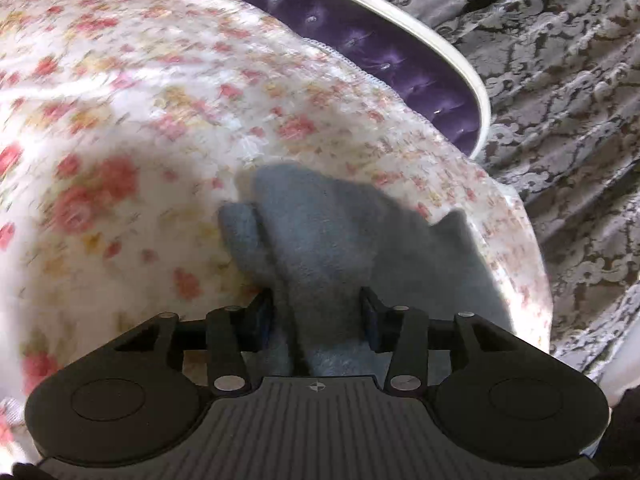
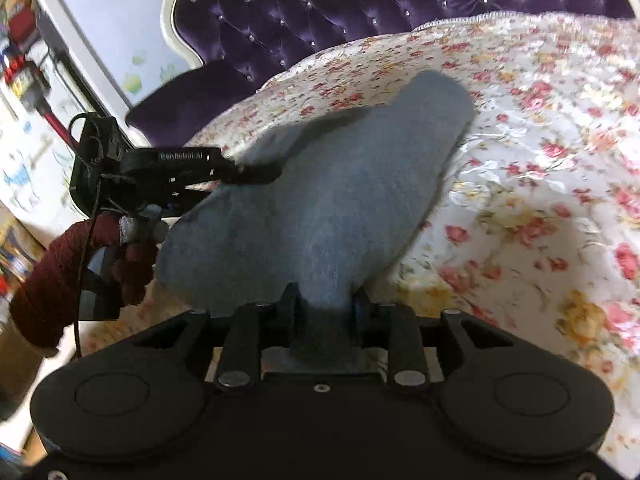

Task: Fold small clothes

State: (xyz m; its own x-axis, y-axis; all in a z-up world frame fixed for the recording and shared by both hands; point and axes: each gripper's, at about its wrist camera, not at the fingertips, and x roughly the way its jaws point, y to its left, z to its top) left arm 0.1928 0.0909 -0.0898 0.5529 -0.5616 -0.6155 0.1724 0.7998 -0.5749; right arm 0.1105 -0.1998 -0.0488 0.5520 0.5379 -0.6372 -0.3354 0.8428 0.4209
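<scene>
Left wrist view: the left gripper [image 1: 316, 316] has its jaws clamped on a fuzzy grey-blue garment [image 1: 320, 232] over a floral bedspread [image 1: 120, 120], beside a purple tufted headboard [image 1: 360, 40] and grey damask wallpaper [image 1: 560, 80].

Right wrist view: the right gripper [image 2: 325, 308] has its jaws clamped on the garment's near edge, and the left gripper's jaws pinch the far edge.

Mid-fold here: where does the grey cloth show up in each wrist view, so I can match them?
Left wrist view: grey cloth lower centre, pinched in the left gripper.
Right wrist view: centre, running from the right gripper up toward the headboard, left gripper clamping its left edge.
Shared landmark: purple tufted headboard.
</scene>
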